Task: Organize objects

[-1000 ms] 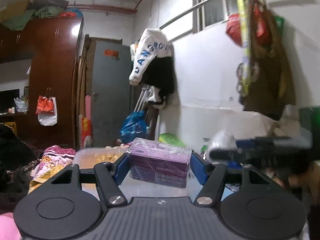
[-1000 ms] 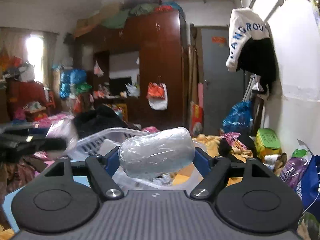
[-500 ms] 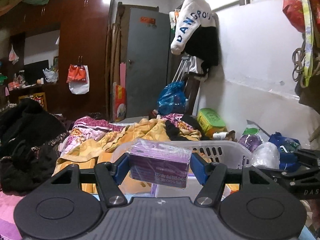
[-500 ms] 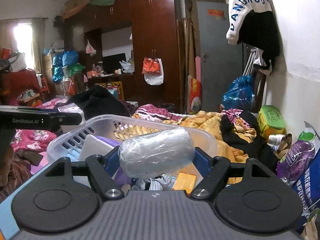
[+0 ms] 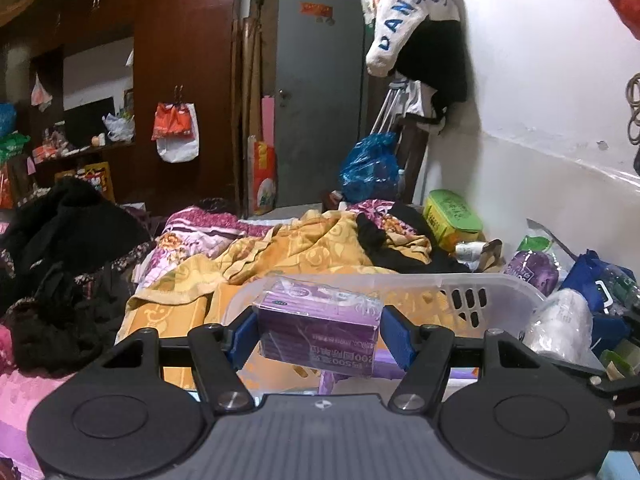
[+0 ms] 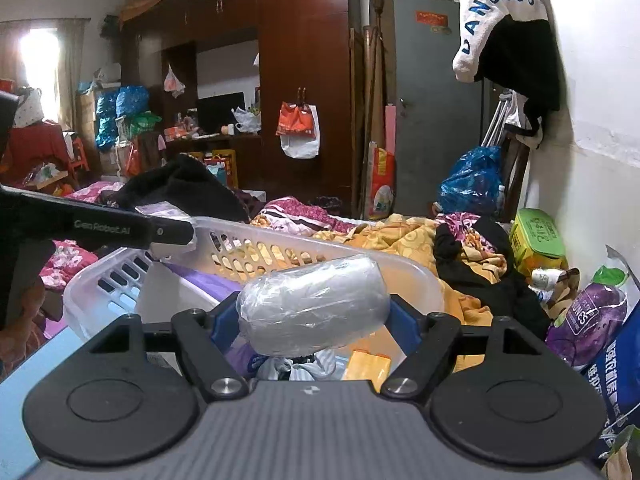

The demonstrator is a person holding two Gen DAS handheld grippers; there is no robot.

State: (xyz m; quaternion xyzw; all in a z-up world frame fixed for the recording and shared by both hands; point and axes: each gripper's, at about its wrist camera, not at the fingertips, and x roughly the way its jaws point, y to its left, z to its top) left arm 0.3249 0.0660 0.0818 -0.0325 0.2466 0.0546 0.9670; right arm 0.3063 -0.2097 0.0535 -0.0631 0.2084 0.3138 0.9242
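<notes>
White lettering reading "GenRobot.AI" is showing on the left gripper's black arm as it crosses the right wrist view. That gripper's blue pads are clamping a purple plastic-wrapped tissue pack printed "200" — hanging over the near rim of the white slotted plastic basket. The right gripper is squeezing a clear-wrapped white paper roll above the basket's near side.

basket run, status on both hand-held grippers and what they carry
Left hand-held gripper shut on purple pack. Right hand-held gripper shut on wrapped roll. Both over white basket, which already holds items. Nothing blocking the drop.
</notes>
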